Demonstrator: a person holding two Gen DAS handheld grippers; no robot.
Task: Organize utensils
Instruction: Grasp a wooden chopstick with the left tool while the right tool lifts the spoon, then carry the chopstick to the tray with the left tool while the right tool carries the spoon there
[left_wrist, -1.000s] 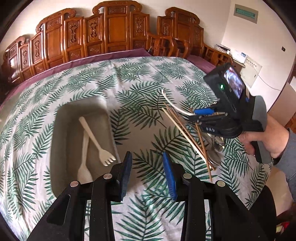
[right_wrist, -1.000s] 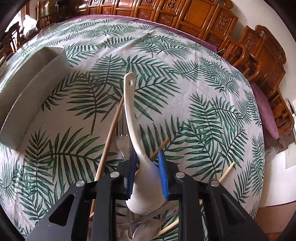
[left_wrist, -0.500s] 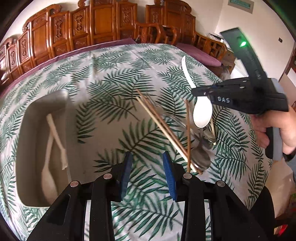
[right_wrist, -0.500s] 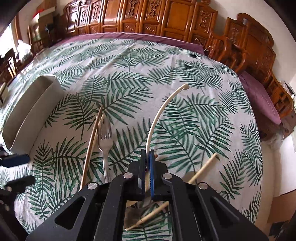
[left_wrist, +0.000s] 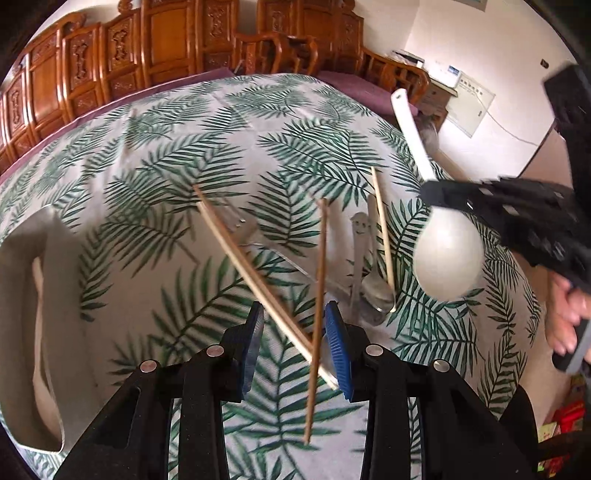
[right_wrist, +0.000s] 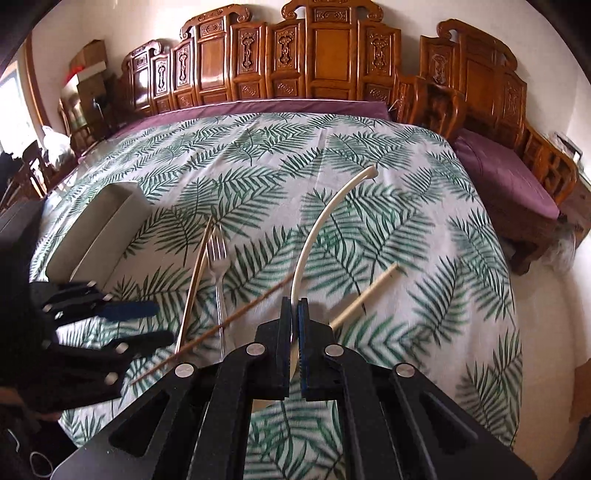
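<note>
My right gripper (right_wrist: 294, 308) is shut on a white ceramic spoon (right_wrist: 325, 221) and holds it above the table; the left wrist view shows its bowl (left_wrist: 447, 258) hanging below the right gripper (left_wrist: 436, 195). My left gripper (left_wrist: 295, 328) is open low over the utensil pile, its jaws around two crossed wooden chopsticks (left_wrist: 258, 273). It also shows in the right wrist view (right_wrist: 147, 321). A metal fork (right_wrist: 218, 266), metal spoons (left_wrist: 373, 284) and more chopsticks (right_wrist: 364, 295) lie on the leaf-print cloth. The grey tray (left_wrist: 14, 280) at left holds white plastic cutlery (left_wrist: 40, 354).
The round table's leaf-print cloth (right_wrist: 258, 155) ends close at my right. Carved wooden chairs (right_wrist: 325, 55) ring the far side. The tray also shows in the right wrist view (right_wrist: 99, 232).
My right gripper closed on the white spoon and lifted it off the pile. My left gripper moved right from the tray to the chopsticks, still open.
</note>
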